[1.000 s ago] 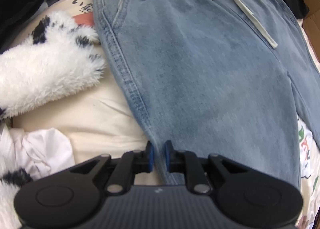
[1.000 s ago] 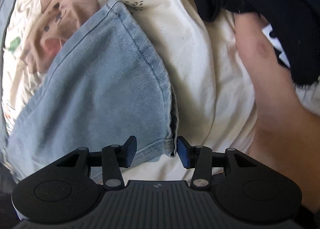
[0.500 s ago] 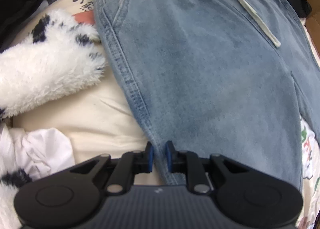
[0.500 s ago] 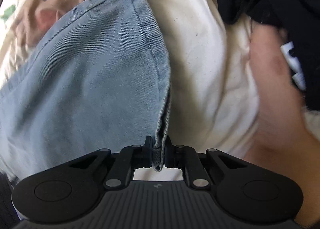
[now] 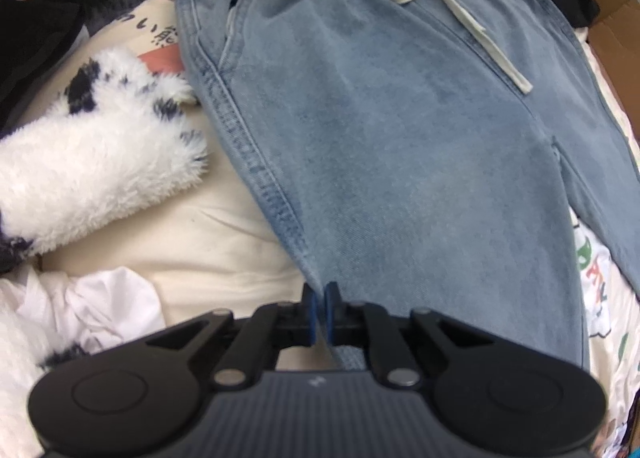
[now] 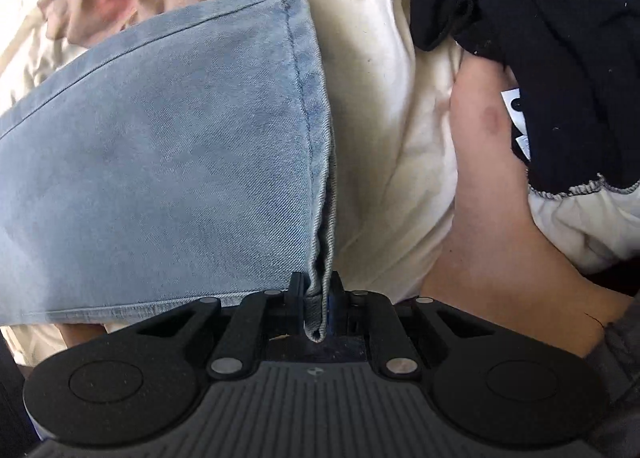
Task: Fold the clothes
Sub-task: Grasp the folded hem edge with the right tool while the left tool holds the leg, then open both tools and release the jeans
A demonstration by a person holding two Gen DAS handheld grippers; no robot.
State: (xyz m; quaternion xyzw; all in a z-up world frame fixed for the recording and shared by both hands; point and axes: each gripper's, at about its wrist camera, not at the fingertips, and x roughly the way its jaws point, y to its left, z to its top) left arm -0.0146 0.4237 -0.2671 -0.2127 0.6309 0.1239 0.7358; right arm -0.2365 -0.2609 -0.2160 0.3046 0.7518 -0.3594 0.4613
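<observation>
Light blue denim trousers (image 5: 392,146) with a cream drawstring (image 5: 440,6) lie spread on a cream printed sheet (image 5: 224,242), waistband at the top of the left wrist view. My left gripper (image 5: 320,310) is shut on the outer side seam of one leg. In the right wrist view the hem end of a trouser leg (image 6: 168,162) hangs from my right gripper (image 6: 318,310), which is shut on the corner of the hem, with the folded denim edge pressed between the pads.
A fluffy white and black garment (image 5: 92,162) lies left of the trousers, with crumpled white cloth (image 5: 92,306) below it. Black clothes (image 6: 540,50) are piled at the upper right of the right wrist view, over a person's bare leg (image 6: 492,194). Cardboard (image 5: 612,18) shows at the far right.
The right gripper closed from open onto the hem corner and lifted it. The left gripper tightened on the side seam and rose a little, so more of the waistband shows.
</observation>
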